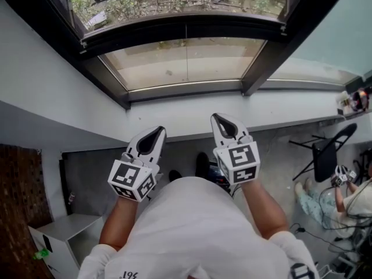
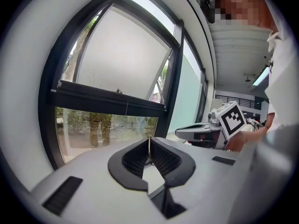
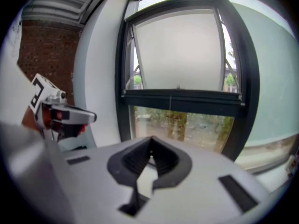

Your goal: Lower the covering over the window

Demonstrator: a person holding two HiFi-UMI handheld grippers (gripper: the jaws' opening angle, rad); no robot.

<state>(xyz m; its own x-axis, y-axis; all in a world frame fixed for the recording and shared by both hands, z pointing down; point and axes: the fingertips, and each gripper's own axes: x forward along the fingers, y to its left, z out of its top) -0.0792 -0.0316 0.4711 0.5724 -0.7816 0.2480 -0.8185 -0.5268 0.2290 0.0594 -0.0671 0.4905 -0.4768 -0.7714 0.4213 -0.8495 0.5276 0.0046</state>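
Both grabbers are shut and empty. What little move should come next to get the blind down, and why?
Probably lift the right gripper toward the small pull at the blind's lower edge, opening its jaws on the way. It is shut on nothing, well short of the window, and the lower pane is uncovered.

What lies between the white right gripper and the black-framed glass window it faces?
Only air, in the right gripper view: the shut right gripper faces the window unobstructed. The head view adds a white wall ledge below the gap.
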